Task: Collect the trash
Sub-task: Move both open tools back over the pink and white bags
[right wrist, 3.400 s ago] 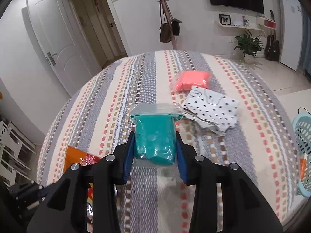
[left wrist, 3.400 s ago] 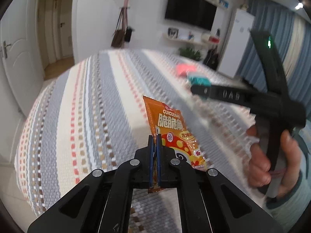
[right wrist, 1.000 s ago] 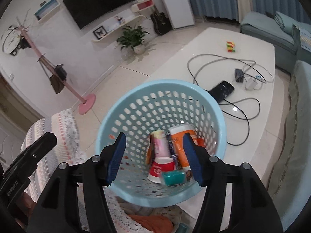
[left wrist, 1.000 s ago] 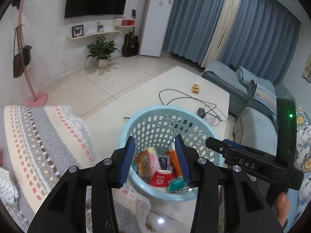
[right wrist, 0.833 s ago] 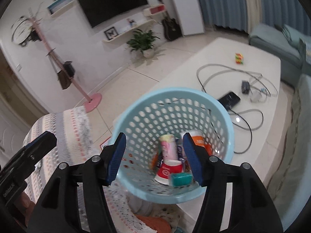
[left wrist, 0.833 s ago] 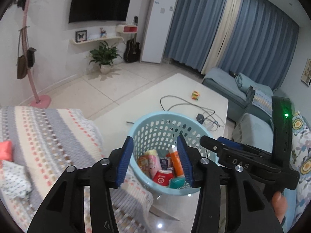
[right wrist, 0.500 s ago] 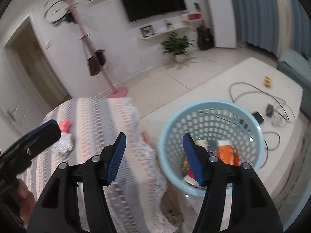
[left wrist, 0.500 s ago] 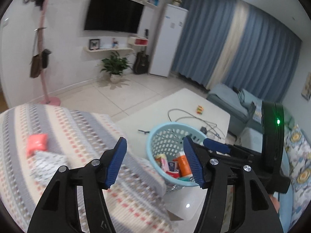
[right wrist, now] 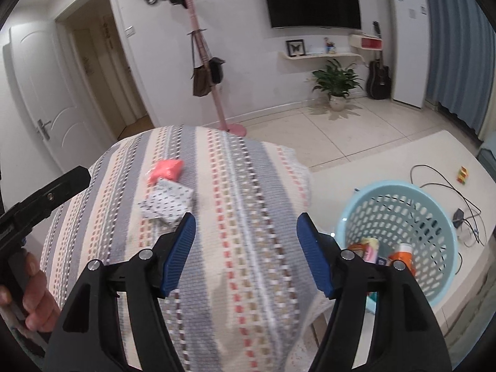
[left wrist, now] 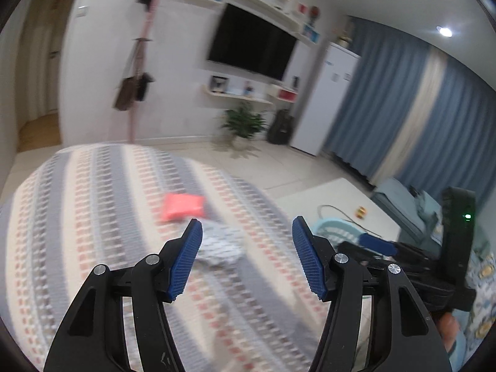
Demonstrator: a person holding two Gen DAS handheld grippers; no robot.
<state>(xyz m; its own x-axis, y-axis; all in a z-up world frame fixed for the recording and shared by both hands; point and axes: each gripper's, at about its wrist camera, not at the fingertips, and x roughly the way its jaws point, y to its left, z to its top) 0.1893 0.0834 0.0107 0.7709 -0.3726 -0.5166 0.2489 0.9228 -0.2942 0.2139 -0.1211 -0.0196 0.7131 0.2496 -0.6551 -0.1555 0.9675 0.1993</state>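
Note:
A pink packet point(left wrist: 183, 205) point(right wrist: 166, 170) and a white dotted packet point(left wrist: 220, 245) point(right wrist: 167, 201) lie side by side on the striped tablecloth point(right wrist: 235, 204). The light blue basket point(right wrist: 400, 220) stands to the right of the table and holds several pieces of trash; only its rim point(left wrist: 333, 228) shows in the left wrist view. My left gripper point(left wrist: 248, 259) is open and empty, above the cloth and short of the dotted packet. My right gripper point(right wrist: 246, 254) is open and empty over the table's right part, with the basket to its right.
A white low table point(right wrist: 434, 155) behind the basket carries cables, a phone and a small cube. A pink coat stand point(right wrist: 201, 62) stands beyond the striped table. A sofa point(left wrist: 403, 198) is at the far right. A door point(right wrist: 40, 99) is at the left.
Both grippers have let go of their trash into the basket and swung left, back from the basket to above the striped table. The two packets have come into view ahead.

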